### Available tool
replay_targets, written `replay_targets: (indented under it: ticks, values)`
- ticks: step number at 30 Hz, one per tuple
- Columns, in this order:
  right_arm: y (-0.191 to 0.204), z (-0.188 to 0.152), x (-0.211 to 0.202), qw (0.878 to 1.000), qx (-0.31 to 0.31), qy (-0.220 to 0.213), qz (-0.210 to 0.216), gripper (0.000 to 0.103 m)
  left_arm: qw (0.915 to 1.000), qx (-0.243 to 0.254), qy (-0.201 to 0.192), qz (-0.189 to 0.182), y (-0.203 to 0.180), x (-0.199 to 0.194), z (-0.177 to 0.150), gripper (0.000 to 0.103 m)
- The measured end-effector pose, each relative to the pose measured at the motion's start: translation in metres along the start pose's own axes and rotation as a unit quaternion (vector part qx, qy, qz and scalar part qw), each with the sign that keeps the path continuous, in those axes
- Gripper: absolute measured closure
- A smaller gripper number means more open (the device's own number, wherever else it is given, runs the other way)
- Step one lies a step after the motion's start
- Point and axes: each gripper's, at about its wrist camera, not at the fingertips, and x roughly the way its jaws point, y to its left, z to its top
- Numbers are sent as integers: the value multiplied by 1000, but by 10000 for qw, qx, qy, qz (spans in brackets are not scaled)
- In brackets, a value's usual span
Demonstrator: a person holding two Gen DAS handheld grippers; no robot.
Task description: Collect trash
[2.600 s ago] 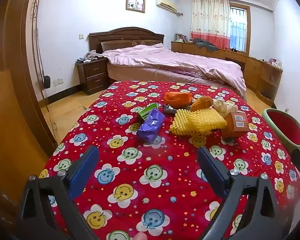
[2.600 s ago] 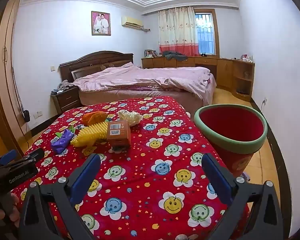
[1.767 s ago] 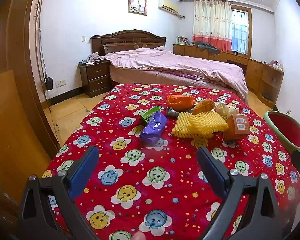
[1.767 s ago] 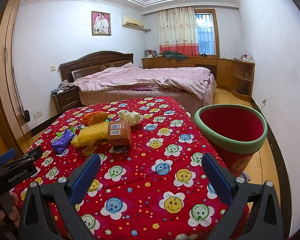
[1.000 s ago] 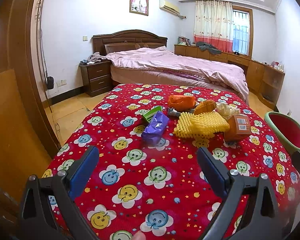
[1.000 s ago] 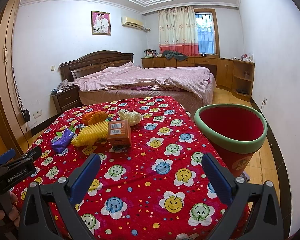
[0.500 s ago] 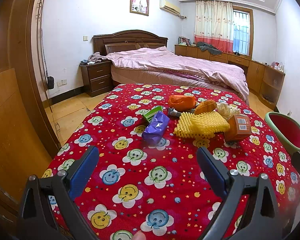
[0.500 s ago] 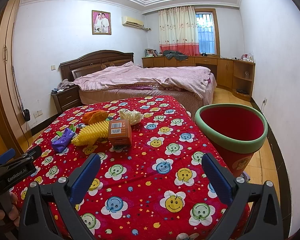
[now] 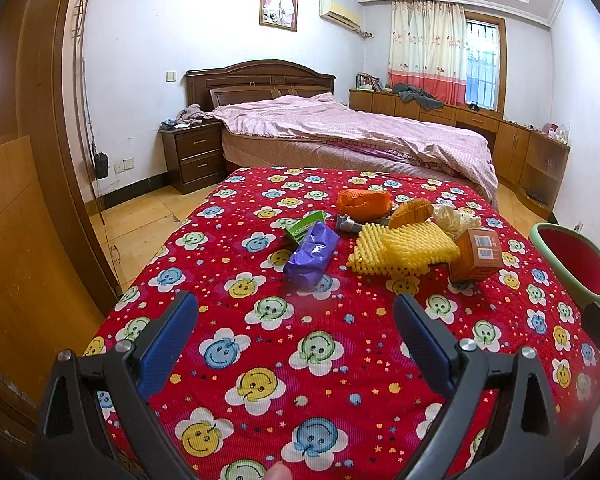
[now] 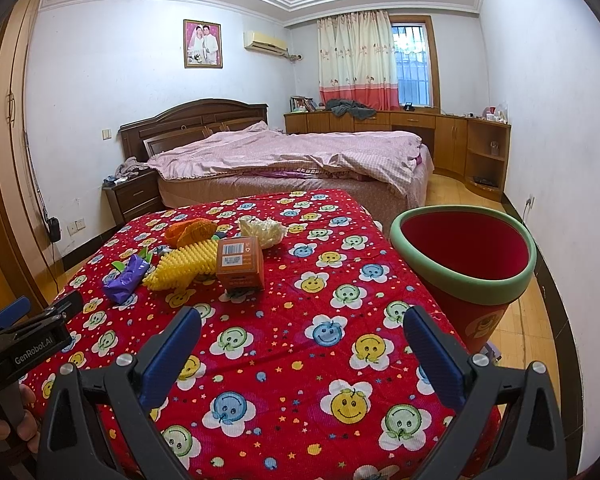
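Left of the red bin, mid-surface, sits the trash pile: purple wrapper and yellow foam net look light, soft and crushable, so pinch them mid-body; the orange box looks stiffer, so grip its flat sides. Left claw and right claw both hang wide and empty, well short of the pile.

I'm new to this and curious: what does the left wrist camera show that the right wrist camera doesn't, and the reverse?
Only the left view shows the green packet clearly, beside the purple wrapper. Only the right view shows the whole red bin and the left gripper from outside. Both show the yellow foam net, the orange box and the smiley tablecloth.
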Motion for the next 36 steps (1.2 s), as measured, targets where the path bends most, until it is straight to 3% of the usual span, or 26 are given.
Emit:
replay_targets:
  ticks: [20, 29, 36]
  values:
    - [2, 6, 4, 10000, -25, -12, 12, 0, 10000, 78, 6, 12, -3, 3, 0, 6]
    - [-6, 30, 20, 9999, -35, 41, 150, 0, 9996, 268, 44, -92, -10, 23, 30, 6]
    - [-5, 50, 44, 9985, -61, 326, 440, 0, 9983, 410, 386, -124, -12, 58, 44, 6]
